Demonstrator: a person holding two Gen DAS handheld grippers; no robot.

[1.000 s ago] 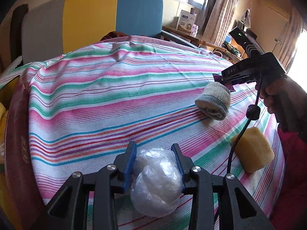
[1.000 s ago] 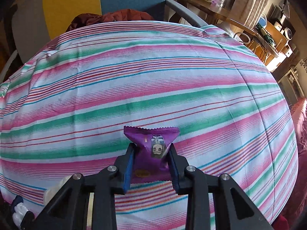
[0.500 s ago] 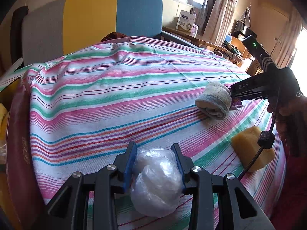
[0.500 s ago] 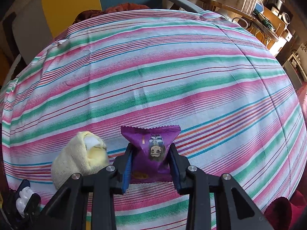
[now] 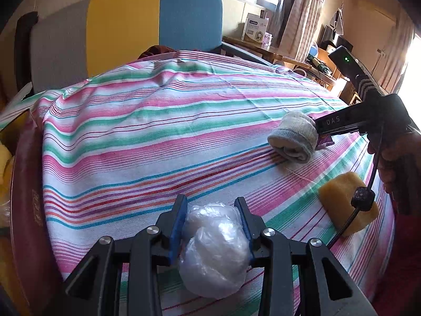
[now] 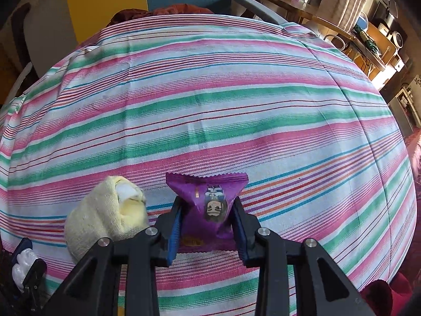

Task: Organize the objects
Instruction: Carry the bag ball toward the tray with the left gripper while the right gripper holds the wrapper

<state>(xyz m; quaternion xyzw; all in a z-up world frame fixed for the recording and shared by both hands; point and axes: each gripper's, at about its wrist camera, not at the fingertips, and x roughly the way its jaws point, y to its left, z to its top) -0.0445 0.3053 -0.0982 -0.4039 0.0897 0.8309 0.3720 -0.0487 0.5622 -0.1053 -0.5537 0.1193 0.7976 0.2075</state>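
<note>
Two grippers each carry one object above a table draped in a striped cloth (image 6: 236, 110). The right gripper (image 6: 208, 226) pinches a purple snack packet (image 6: 208, 202) between its blue pads, the jaws closed narrowly on the packet's middle; the packet hangs low over the cloth, just beside a rolled pale sock (image 6: 105, 216). The left gripper (image 5: 213, 226) holds a crumpled clear plastic bag (image 5: 214, 245), its jaws drawn in against the bag's sides, near the table's front edge. A yellow sponge (image 5: 347, 205) lies near the right-hand rim, apart from the sock.

Technique, as judged: the packet is best lowered until its bottom edge meets the cloth, close to the sock without nudging it, and only then released.

Appearance: the packet is glossy purple foil with serrated end seals and a small printed cartoon face, slightly puffed and creased where the pads press. The bag is translucent, wrinkled and bunched into two soft lobes.
</note>
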